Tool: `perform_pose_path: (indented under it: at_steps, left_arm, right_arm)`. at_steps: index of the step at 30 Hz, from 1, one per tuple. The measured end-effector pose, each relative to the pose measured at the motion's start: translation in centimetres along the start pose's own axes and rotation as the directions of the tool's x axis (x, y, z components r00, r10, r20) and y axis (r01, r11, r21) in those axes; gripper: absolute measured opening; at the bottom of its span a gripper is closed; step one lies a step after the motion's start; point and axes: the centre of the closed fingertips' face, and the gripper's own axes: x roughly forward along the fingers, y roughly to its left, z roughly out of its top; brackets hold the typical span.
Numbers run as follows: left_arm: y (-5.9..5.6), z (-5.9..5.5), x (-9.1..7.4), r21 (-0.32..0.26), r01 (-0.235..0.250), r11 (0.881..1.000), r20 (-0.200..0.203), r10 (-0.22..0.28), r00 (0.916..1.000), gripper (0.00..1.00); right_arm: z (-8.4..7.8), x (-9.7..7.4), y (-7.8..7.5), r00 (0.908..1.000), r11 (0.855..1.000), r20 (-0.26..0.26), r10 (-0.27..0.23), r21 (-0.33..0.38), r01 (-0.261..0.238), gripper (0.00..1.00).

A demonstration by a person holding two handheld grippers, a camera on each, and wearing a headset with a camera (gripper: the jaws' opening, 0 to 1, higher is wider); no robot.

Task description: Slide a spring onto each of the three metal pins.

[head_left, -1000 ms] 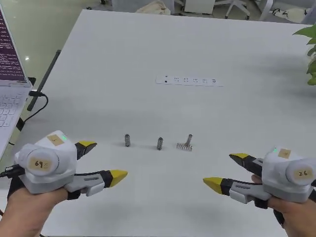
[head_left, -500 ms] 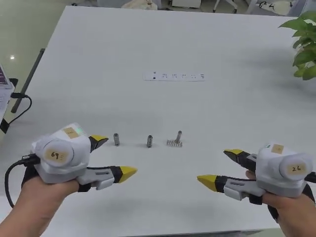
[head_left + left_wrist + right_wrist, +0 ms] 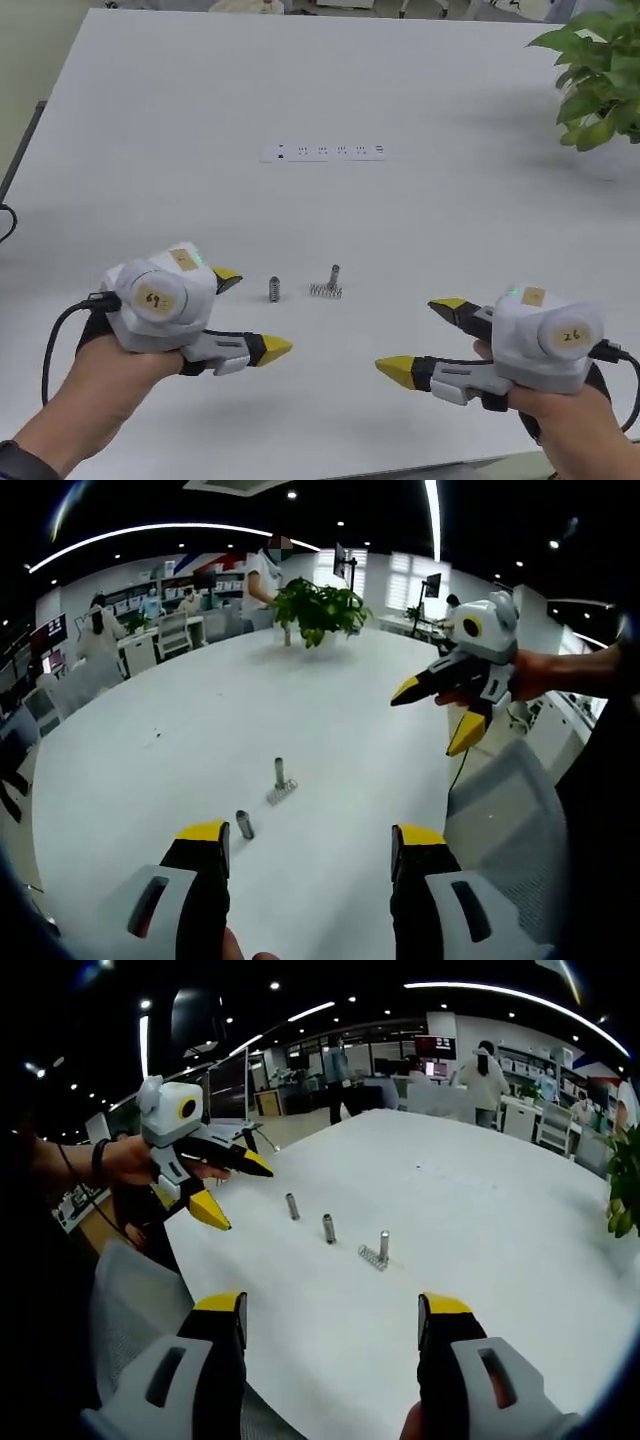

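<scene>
As the white table (image 3: pixel 450 200) lies beneath the left gripper (image 3: pixel 254 311) and right gripper (image 3: pixel 418 336), both empty, jaws apart, the bare pin (image 3: pixel 334 275) at the latter's 10 o'clock needs the spring (image 3: pixel 325 291) at its 8 o'clock pinched mid-coil and lowered straight.

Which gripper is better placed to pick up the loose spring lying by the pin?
Probably the right gripper: the loose spring lies open ahead of it, while another pin stands before the left gripper.
</scene>
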Motion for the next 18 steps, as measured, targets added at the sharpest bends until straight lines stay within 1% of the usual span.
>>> perform_pose_path:
  at_steps: [3,8,14,18]
  left_arm:
    - [-0.2,0.0,1.4,0.020,0.024,1.000,-0.018,-0.023,0.9996,0.61]
    - [-0.4,-0.2,3.3,0.043,0.046,0.998,-0.044,-0.044,0.9981,0.61]
    - [-0.8,-0.4,5.2,0.052,0.068,0.996,-0.067,-0.064,0.9957,0.60]
    - [-0.8,-0.6,6.6,0.047,0.073,0.996,-0.083,-0.069,0.9942,0.60]
  right_arm:
    - [0.0,0.0,0.0,1.0000,1.000,-0.003,0.004,0.001,-0.004,0.69]
    - [-0.2,-0.1,-0.1,0.9999,1.000,-0.012,0.007,0.001,-0.007,0.69]
    - [-0.5,-0.3,-0.5,0.9998,1.000,-0.017,0.005,0.006,-0.005,0.69]
    - [-0.6,-0.5,-0.9,0.9998,1.000,-0.017,0.004,0.012,-0.003,0.69]
